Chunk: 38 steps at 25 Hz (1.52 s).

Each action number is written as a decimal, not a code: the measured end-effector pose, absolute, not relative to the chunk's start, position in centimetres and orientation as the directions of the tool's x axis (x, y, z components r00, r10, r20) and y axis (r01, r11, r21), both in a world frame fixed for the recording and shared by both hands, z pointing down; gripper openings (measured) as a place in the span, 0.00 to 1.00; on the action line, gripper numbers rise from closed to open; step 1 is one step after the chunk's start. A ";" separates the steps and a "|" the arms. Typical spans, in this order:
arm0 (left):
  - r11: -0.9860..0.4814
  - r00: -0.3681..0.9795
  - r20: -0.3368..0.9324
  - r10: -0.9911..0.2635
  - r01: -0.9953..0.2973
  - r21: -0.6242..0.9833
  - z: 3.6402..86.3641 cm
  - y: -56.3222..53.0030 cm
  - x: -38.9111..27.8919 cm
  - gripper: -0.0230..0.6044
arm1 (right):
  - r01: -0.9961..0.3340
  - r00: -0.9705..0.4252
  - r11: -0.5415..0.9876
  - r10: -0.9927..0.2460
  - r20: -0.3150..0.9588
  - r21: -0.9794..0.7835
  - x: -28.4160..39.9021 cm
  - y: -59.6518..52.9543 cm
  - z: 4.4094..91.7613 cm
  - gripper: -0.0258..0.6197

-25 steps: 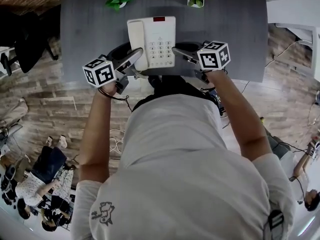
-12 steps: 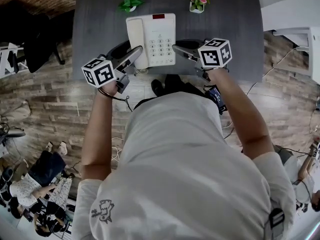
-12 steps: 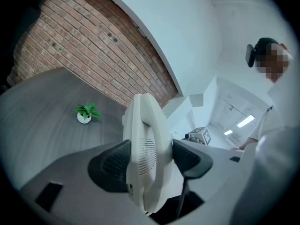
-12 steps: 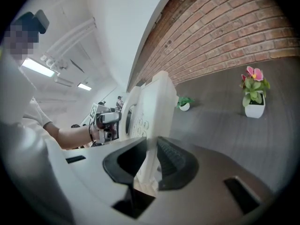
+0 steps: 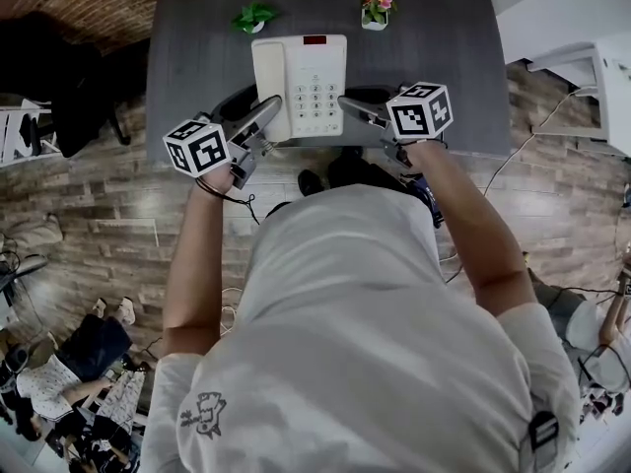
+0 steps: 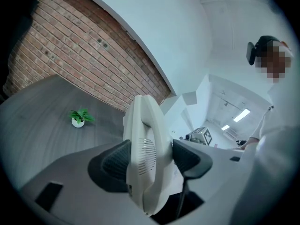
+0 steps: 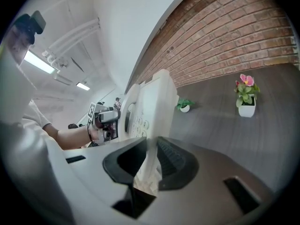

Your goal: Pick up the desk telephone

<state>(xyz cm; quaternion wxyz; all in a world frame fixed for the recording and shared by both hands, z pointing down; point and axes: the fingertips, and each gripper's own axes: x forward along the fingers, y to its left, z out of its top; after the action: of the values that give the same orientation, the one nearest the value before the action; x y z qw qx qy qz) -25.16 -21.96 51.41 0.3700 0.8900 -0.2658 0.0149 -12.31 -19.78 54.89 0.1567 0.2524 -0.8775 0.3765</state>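
Note:
The white desk telephone (image 5: pixel 301 82), with its handset on the left and keypad on the right, hangs above the grey desk (image 5: pixel 197 57), held from both sides. My left gripper (image 5: pixel 271 108) is shut on its handset side. In the left gripper view the pads clamp the thick white telephone (image 6: pixel 145 149) edge-on inside the left gripper (image 6: pixel 150 159). My right gripper (image 5: pixel 347 102) is shut on the thin right edge. The right gripper view shows the telephone (image 7: pixel 152 102) tilted up from the right gripper (image 7: pixel 152 161).
A small green plant (image 5: pixel 254 15) and a pink flower pot (image 5: pixel 374 6) stand at the desk's far edge, beyond the phone. A brick wall rises behind the desk. White furniture (image 5: pixel 601 67) stands to the right. Wood floor and people show at lower left.
Both grippers have risen with the telephone held between them. The desk and the two plants look smaller and farther below it. Neither grip has changed.

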 end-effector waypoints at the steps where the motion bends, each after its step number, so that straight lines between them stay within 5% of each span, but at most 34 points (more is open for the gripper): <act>1: -0.587 0.861 0.222 -0.458 -0.481 0.651 51.3 -21.7 -24.8 0.52 | -0.564 -0.821 0.588 -0.328 0.467 -0.579 -12.0 -19.5 54.7 0.16; 38: -0.490 0.796 0.281 -0.537 -0.565 0.664 50.7 -7.6 -6.7 0.51 | -0.472 -0.874 0.620 -0.236 0.425 -0.626 6.3 -6.8 54.2 0.16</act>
<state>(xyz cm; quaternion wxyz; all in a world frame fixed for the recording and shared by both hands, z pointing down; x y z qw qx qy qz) -6.73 -7.61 50.73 0.3911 0.8630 -0.3191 0.0182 6.32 -6.84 54.24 0.1525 0.1998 -0.8871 0.3873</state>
